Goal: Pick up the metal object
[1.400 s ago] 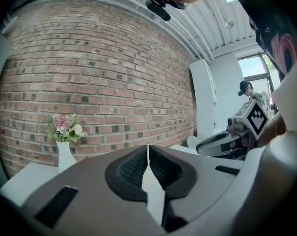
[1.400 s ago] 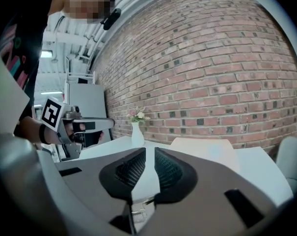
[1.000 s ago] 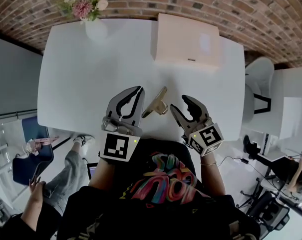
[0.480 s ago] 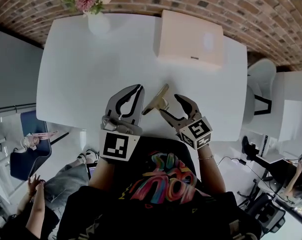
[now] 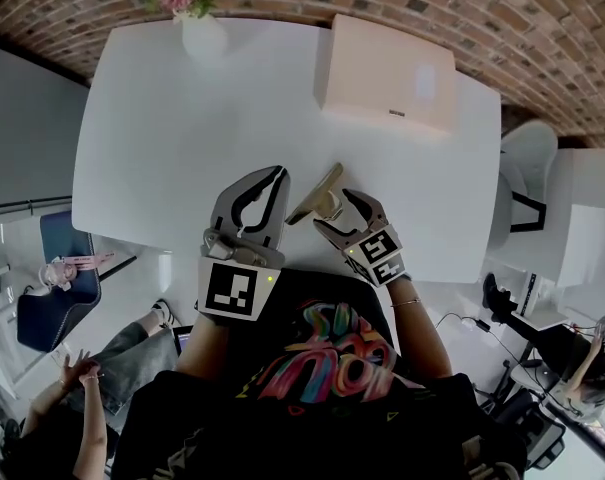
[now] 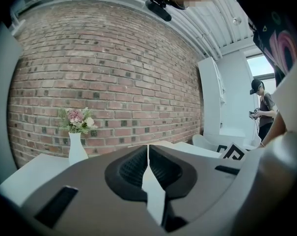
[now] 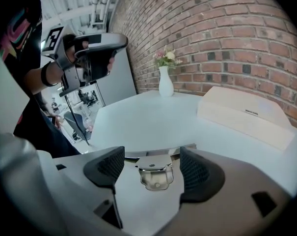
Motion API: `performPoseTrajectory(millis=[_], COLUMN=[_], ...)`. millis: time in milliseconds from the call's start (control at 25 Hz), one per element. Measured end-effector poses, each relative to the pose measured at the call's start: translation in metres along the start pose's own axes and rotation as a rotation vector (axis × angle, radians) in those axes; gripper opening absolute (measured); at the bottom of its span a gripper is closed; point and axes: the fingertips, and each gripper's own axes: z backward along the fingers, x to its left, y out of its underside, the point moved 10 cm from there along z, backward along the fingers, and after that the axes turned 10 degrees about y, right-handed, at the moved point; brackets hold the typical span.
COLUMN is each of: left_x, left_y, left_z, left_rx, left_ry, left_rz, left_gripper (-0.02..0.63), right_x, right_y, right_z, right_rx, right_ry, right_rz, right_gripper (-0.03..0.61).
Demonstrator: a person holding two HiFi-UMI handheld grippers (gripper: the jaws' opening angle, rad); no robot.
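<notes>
1. Right gripper [image 5: 339, 213] first: I have it tilted down over the near edge of the table. Its jaws are spread wide and have just been opening. The metal object's tab lies between them with a gap on either side, so nothing is clamped.
2. My left gripper [image 5: 274, 176] sits just left of that object. In the left gripper view [image 6: 148, 156] the jaws meet tip to tip with nothing between them, facing the brick wall [image 6: 114, 73].
3. The white table [image 5: 162, 138] fills the middle of the head view, and both grippers are at its near edge.
4. A pale box [image 5: 382, 73] rests on the far right part of the table.
5. A white vase [image 5: 202, 36] of flowers stands at the far left edge, well apart from the grippers.
6. The metal object [image 5: 312, 194], a shiny clip, lies on the table near the near edge, between the two grippers. Its long body slants away to the far right. In the right gripper view [image 7: 156, 177] its tab points back toward me.
</notes>
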Motion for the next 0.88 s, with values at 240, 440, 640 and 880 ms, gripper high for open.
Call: performPoseTrajectory(millis=[240,440,640,880], left_x=[0.001,0.002,0.005,0.007], left_y=[0.004,0.007,0.007,0.007], left_z=[0.003,0.005,0.005,0.003], left_rx=[0.005,0.009,0.014,0.007], left_ry=[-0.007,-0.017,-0.029,-0.038], left_rz=[0.010,0.024,0.032,0.038], left_gripper=[0.029,0.029,0.029,0.029], right_x=[0.002,0.000,0.000,0.002], right_y=[0.010,0.023,0.023,0.023], right_z=[-0.016,-0.030,-0.037,-0.039], right_rx=[0.035,0.035,0.060,0.092], right_ry=[-0.006,0.015,0.009,0.031], right_rz=[0.001,-0.002,0.011,0.055], right_gripper=[0.342,0.342,0.342,0.342])
